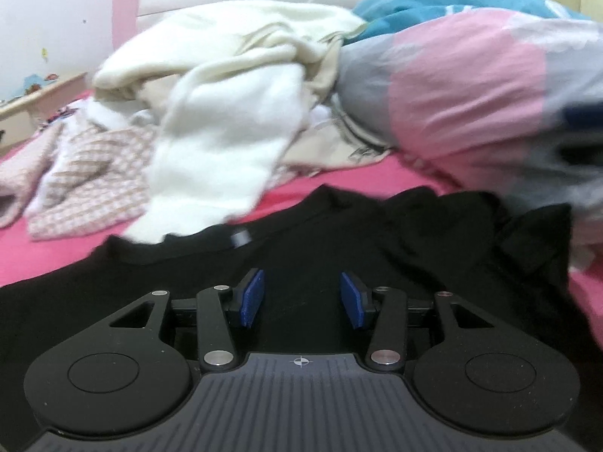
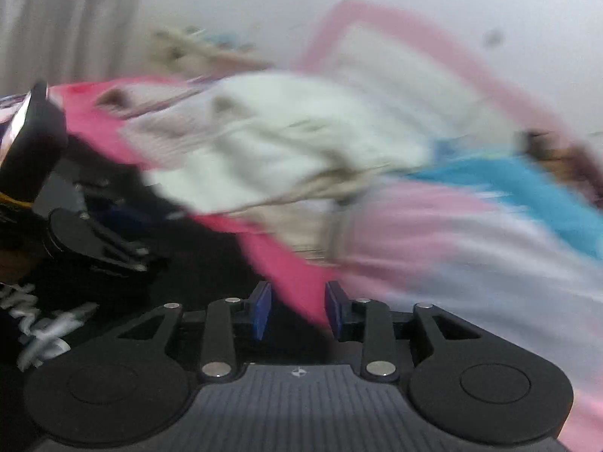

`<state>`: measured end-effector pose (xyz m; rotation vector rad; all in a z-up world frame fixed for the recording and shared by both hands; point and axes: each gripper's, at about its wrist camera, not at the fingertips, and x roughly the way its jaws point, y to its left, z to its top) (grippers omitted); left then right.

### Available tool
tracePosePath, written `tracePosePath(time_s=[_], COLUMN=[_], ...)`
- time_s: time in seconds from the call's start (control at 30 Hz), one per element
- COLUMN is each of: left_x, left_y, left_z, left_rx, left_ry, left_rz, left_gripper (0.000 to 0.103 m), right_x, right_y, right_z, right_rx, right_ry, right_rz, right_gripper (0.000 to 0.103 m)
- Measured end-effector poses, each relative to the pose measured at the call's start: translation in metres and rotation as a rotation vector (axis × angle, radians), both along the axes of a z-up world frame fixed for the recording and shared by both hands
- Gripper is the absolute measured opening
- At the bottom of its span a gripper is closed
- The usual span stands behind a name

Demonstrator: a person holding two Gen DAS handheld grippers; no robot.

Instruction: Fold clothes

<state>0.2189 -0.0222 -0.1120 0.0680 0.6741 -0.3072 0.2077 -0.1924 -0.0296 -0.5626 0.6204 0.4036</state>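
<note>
A bed with a bright pink sheet carries a pink, grey and blue quilt at the right, a heap of cream and white clothes at the back, and a black garment spread flat nearest the cameras with a small white label at its neckline. The left gripper hangs just over the black garment, its blue pads apart with nothing between them. The right gripper, in a badly blurred view, stands partly open and empty above the garment's edge and the pink sheet.
</note>
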Motion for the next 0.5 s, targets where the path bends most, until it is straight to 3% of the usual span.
tracePosePath(time_s=[0.07,0.1,0.23,0.3,0.37,0.43,0.5], left_x=[-0.003,-0.004,-0.01,-0.012,-0.011,-0.009,-0.009], left_y=[0.008,0.011,0.02,0.025,0.033,0.042,0.049], left_z=[0.0,-0.001,-0.006,-0.008,-0.01,-0.01,-0.01], left_rx=[-0.005,-0.007,0.024,0.045,0.056,0.057,0.048], left_ry=[0.005,0.008,0.011,0.004,0.009,0.011,0.01], left_rz=[0.026,0.032,0.05,0.058,0.069,0.085,0.098], left_gripper=[0.045,0.045,0.045,0.045,0.045,0.045,0.046], right_x=[0.033,0.045,0.084,0.088,0.087,0.085,0.079], right_y=[0.014,0.017,0.003,-0.003,0.004,0.005,0.007], right_z=[-0.026,-0.038,-0.089,-0.084,-0.081,-0.074,-0.058], right_rx=[0.008,-0.003,-0.219,-0.227,-0.307,-0.322,-0.239], right_ry=[0.093,0.115,0.154,0.153,0.096,0.063,0.051], right_rz=[0.005,0.007,-0.129,-0.147,-0.163,-0.181,-0.169], right_gripper=[0.013,0.012,0.003,0.0,0.0,0.0,0.0])
